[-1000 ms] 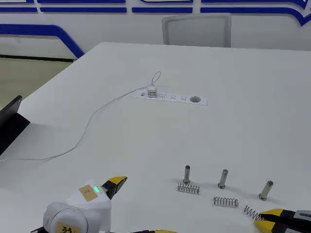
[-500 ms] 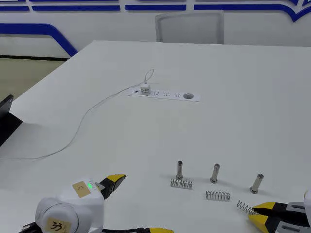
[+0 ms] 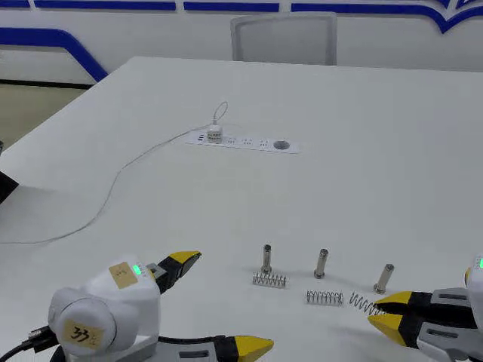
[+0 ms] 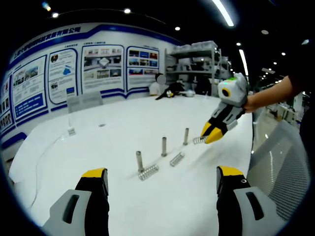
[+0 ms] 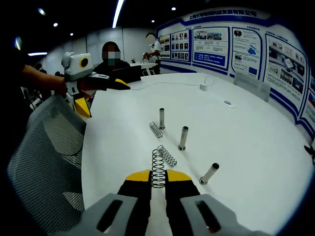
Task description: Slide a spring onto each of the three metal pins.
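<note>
My left gripper (image 3: 220, 303) has a rounded white body, black jaws with yellow tips, a green light (image 3: 136, 269), a tan sticker (image 3: 119, 274), a yellow "33" label (image 3: 83, 334) and a black cable (image 3: 23, 345). My right gripper (image 3: 386, 311) matches: pale shell, yellow tips. My sleeve (image 4: 300, 78) is dark.

Right hand-held gripper (image 3: 375, 310) cut by edge; spring (image 3: 362, 303) end hidden.

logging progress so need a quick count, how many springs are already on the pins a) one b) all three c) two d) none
D: all three pins stand bare, two springs lie flat on the table beside them, and the third spring is held by its end in the jaws of the right gripper.
</note>
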Tool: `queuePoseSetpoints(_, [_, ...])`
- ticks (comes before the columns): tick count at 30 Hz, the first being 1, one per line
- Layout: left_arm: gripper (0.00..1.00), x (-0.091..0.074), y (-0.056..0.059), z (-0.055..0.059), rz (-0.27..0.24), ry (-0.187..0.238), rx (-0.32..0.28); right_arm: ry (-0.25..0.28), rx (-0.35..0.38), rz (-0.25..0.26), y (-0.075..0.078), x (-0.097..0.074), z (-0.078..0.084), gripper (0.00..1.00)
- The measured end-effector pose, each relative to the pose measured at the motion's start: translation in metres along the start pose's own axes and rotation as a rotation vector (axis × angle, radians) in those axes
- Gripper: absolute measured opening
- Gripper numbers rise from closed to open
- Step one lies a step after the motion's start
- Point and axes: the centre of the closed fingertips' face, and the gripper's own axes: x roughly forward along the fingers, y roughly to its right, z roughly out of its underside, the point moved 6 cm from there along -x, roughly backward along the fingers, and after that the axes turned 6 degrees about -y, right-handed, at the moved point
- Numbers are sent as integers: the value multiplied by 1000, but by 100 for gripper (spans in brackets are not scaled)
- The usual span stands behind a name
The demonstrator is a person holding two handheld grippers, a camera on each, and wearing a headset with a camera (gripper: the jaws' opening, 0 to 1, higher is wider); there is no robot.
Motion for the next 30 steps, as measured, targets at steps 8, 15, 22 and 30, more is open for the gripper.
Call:
queuePoseSetpoints(8, [82,13,11,-22,80,39,84,-15,-60,-45,-13,-6,-12,10])
queuePoseSetpoints(15, [61,23,30,-31,199,46,140,-7,-114,-74,-22,-8,-26,10])
queuePoseSetpoints(22, [55,33,45,-36,290,27,180,-5,-169,-100,-32,-13,-41,10])
queuePoseSetpoints(30, [40,38,60,-44,394,24,212,-3,-241,-138,-47,-16,-52,10])
